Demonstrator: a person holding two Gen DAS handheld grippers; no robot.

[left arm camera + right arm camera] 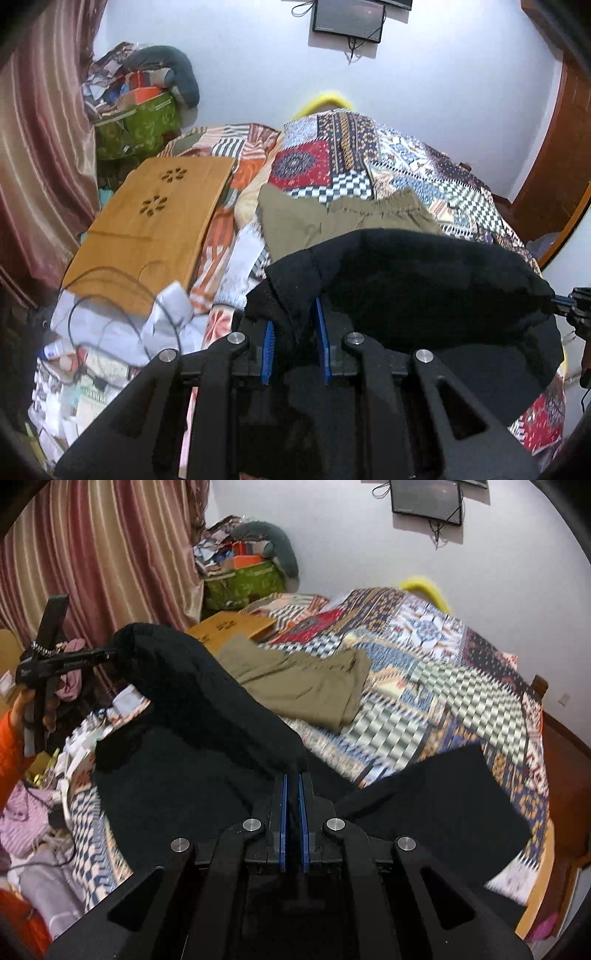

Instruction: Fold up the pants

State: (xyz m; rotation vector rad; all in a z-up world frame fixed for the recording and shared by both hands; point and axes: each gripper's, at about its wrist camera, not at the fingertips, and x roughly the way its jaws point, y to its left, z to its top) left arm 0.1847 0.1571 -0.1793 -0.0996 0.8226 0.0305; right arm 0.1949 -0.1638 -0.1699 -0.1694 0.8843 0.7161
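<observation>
1. We see the patchwork bed (424, 686) beneath everything, a folded olive garment (295, 679) lying farther along it.
2. The black pants (207, 738) hang between our tools, the held edge running side to side, the rest draping onto the bed.
3. Left tool (295, 332) and right tool (293, 805) each pinch an end, jaws narrow on cloth, equally near.

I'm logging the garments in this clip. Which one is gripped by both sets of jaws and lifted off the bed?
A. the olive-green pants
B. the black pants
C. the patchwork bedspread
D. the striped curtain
B: the left gripper and the right gripper are each shut on the black pants, which hang between them, while the olive-green pants lie untouched on the patchwork bedspread.
</observation>
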